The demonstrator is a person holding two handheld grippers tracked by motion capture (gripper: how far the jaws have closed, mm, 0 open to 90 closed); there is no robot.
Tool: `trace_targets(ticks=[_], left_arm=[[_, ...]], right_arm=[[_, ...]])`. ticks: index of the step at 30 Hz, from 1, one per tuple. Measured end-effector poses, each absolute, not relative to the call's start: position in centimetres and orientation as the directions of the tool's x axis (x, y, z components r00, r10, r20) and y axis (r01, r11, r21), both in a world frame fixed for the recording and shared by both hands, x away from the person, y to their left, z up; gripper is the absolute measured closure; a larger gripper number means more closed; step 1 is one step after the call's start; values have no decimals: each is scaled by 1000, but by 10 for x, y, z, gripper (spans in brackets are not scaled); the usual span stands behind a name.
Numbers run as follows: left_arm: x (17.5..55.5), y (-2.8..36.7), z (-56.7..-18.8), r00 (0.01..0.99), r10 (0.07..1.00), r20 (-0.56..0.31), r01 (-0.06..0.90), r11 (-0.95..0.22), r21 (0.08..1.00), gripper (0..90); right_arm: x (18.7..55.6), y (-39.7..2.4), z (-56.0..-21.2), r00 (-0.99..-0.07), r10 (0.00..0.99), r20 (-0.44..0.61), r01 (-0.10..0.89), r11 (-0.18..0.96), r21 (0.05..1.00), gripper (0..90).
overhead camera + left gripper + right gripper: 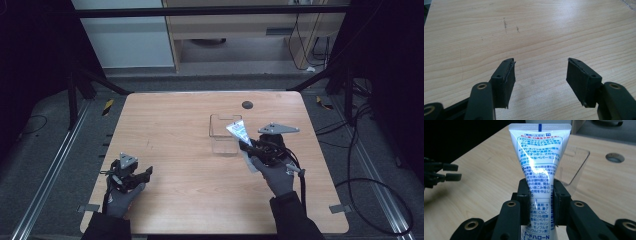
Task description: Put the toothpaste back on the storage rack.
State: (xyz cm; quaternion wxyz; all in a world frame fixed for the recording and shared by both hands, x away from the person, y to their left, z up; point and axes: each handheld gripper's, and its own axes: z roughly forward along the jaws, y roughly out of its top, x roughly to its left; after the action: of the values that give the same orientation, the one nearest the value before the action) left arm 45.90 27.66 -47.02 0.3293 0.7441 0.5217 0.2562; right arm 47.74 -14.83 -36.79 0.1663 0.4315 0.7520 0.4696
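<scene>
A white tube with blue and red print (539,170) stands between the black jaws of my right gripper (541,195), which is shut on its lower body; the flat crimped end points up. In the high view the tube (238,132) is held above the table right beside a clear plastic cup (223,134), with my right gripper (246,148) just to the cup's right. My left gripper (148,173) rests low over the table at the front left. Its jaws stand wide apart over bare wood with nothing between them, and its midpoint (540,80) lies over the tabletop.
The wooden table (190,200) has a dark round hole (247,104) near its far edge, also seen as the hole (615,157) behind the clear cup (574,167). Black cables trail off the right side onto the floor.
</scene>
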Motion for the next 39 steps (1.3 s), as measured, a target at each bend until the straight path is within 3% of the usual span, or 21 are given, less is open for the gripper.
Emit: trace_targets(ticks=[17,39], left_arm=[[459,277,-470,326,945,36,607,-238,759,388],[459,278,-470,323,946,28,608,-230,760,388]], right_arm=[[510,-129,-358,-517,834,192,369,15,929,721],[563,-104,-374,-432,877,209,318,-68,946,720]])
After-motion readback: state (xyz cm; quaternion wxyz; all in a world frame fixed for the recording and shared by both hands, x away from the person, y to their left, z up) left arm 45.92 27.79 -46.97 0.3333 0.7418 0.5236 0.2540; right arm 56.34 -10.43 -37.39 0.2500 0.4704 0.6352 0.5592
